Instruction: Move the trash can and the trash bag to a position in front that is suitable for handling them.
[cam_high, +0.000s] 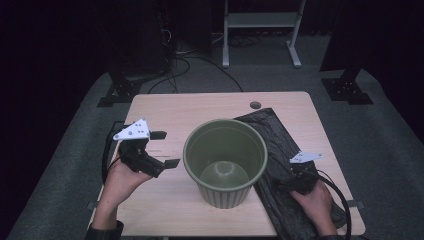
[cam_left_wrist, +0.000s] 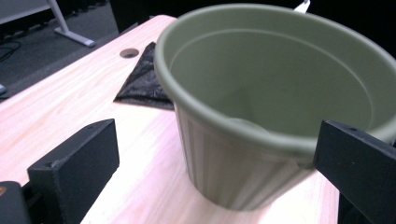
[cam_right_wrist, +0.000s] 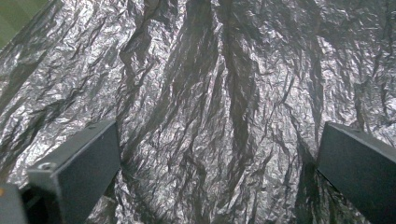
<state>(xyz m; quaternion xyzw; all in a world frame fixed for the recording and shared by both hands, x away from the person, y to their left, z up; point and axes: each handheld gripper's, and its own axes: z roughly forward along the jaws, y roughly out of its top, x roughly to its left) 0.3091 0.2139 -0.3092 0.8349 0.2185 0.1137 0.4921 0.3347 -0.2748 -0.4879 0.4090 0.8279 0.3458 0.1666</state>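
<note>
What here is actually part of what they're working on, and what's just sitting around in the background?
In the job:
- green pot, which the open left gripper faces
- crinkled black bag, flat on the table, with the open right gripper just above it

Just around:
- wooden table with its round hole
- white stand on the floor behind

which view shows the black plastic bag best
The high view: the black bag lies whole beside the green pot, under the right gripper. The right gripper view shows only its crinkled surface; the left gripper view, one corner.
</note>
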